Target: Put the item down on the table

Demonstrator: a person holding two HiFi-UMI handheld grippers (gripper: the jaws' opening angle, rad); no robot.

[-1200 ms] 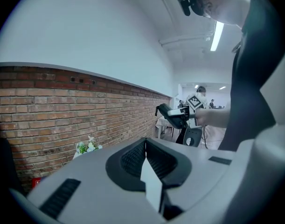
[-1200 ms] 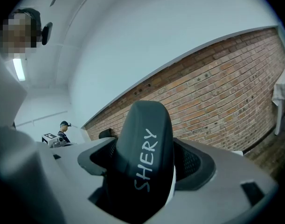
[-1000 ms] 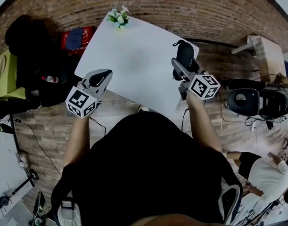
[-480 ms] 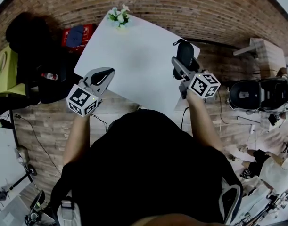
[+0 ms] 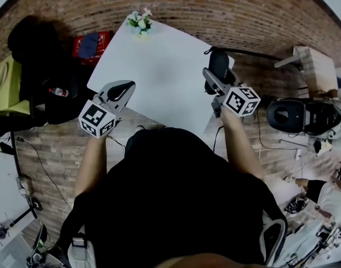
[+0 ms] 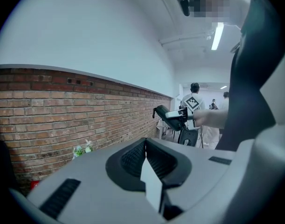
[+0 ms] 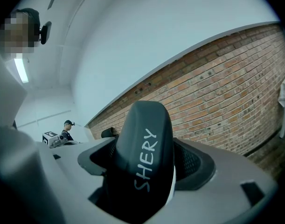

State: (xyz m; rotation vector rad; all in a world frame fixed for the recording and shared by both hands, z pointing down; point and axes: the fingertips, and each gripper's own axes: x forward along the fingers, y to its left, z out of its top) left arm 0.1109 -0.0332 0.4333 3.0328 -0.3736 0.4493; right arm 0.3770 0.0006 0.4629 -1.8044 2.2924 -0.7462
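A black zip case [image 5: 219, 64] printed "SHERY" [image 7: 144, 146] stands upright between the jaws of my right gripper [image 5: 210, 77], which is shut on it. The case is held over the white table's [image 5: 159, 71] right edge; whether it touches the top I cannot tell. From the left gripper view the case [image 6: 166, 116] shows in the air beyond the table. My left gripper [image 5: 120, 91] hovers at the table's near left edge. Its jaws are shut [image 6: 146, 148] with nothing between them.
A small pot of flowers [image 5: 139, 21] stands at the table's far left corner. A brick wall [image 5: 226, 10] runs behind the table. Bags and a red box [image 5: 89, 43] lie on the floor at the left, a black device [image 5: 304, 116] and people at the right.
Both grippers and the case stay almost where they were. People and things on the floor at the right have shifted in the view.
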